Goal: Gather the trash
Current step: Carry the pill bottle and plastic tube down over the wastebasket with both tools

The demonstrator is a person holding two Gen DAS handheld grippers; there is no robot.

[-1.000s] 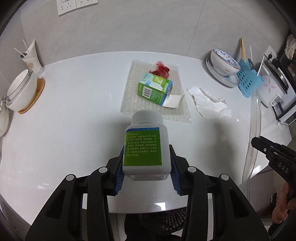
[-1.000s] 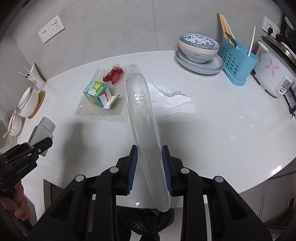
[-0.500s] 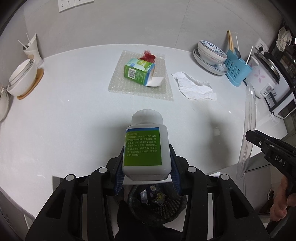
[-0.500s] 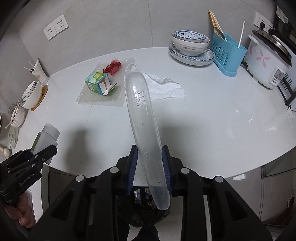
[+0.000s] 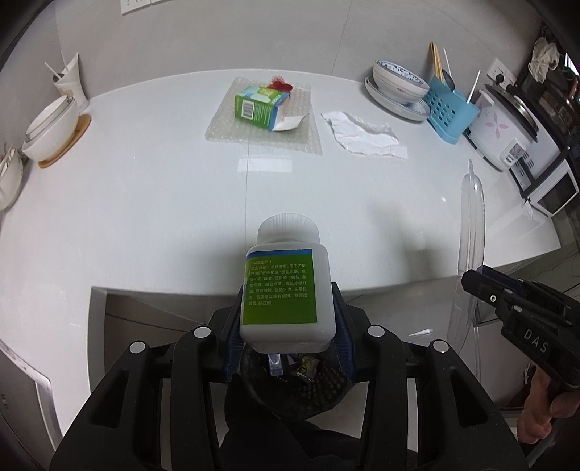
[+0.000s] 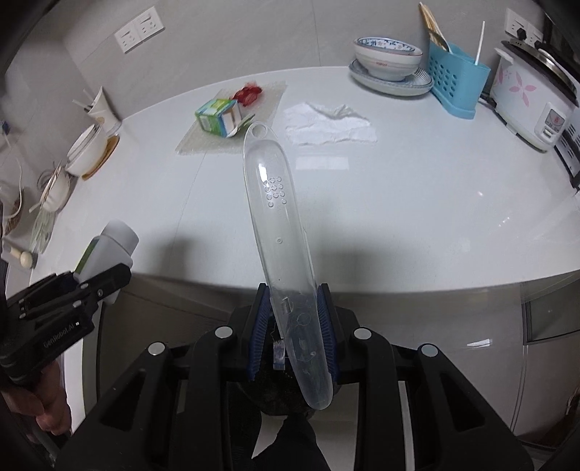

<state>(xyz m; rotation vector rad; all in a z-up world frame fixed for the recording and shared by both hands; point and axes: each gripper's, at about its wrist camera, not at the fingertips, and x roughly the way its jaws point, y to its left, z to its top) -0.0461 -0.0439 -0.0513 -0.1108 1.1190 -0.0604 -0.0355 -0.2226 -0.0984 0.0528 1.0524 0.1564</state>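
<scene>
White bottle (image 5: 286, 286) and clear case (image 6: 286, 261), still jaw-pinched, now hang over the bin (image 5: 304, 384).

I see white glossy countertop (image 5: 145, 203), curved front edge, soft ceiling glare. Behind countertop: pale grey tiled wall (image 6: 224, 32), twin sockets (image 6: 139, 30). Below countertop edge: grey cabinet fronts (image 6: 551, 311).

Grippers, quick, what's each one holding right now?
Left gripper: shut on the white pill bottle.
Right gripper: shut on the clear plastic case.
</scene>
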